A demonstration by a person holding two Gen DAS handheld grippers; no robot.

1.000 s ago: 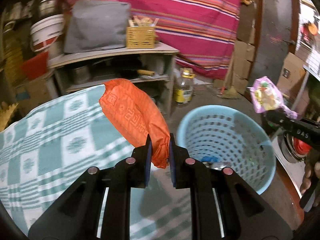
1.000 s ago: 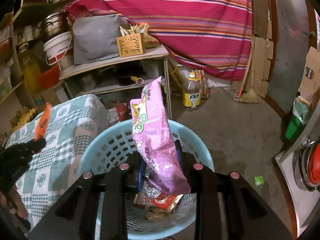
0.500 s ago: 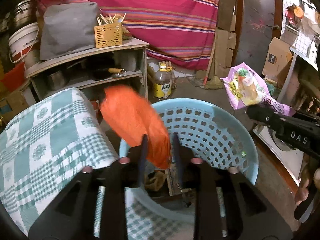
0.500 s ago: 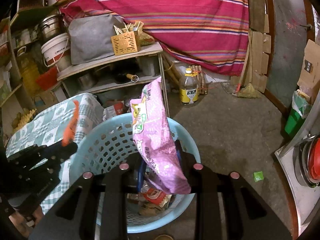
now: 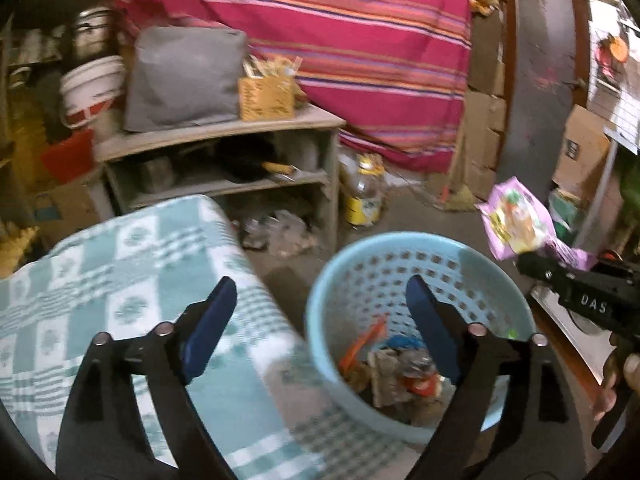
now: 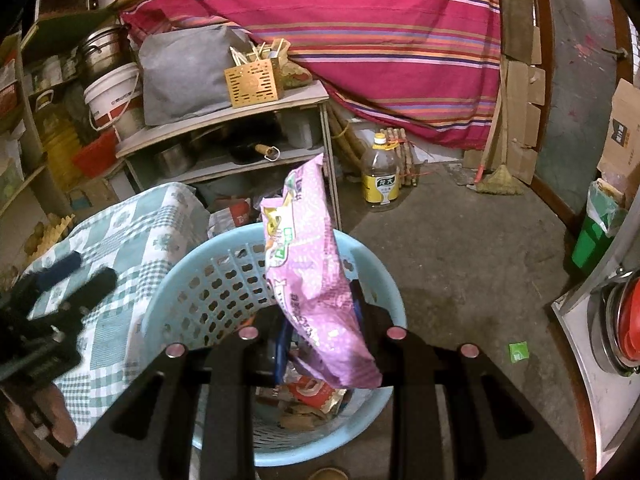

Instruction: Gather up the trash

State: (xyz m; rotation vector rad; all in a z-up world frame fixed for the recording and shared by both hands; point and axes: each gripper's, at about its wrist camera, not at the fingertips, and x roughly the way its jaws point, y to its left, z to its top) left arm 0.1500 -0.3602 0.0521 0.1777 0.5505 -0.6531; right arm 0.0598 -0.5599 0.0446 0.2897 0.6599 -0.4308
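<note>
A light blue perforated basket (image 5: 432, 256) stands on the floor beside the cloth-covered table; it also shows in the right wrist view (image 6: 208, 280). My left gripper (image 5: 320, 304) is wide open and empty above the basket's left rim. An orange wrapper (image 5: 362, 342) lies inside the basket among other trash. My right gripper (image 6: 320, 332) is shut on a pink snack bag (image 6: 312, 272) and holds it upright over the basket. The bag also shows in the left wrist view (image 5: 516, 224), at the basket's right.
A green-checked tablecloth (image 5: 120, 280) covers the table left of the basket. A wooden shelf unit (image 6: 240, 120) with pots stands behind. An oil bottle (image 6: 380, 176) and a broom (image 6: 496, 176) stand on the concrete floor. A small green scrap (image 6: 519, 351) lies on the floor.
My left gripper opened and let go of the orange wrapper, which now lies in the basket. The right gripper still holds the pink bag over the basket, nearly unmoved.
</note>
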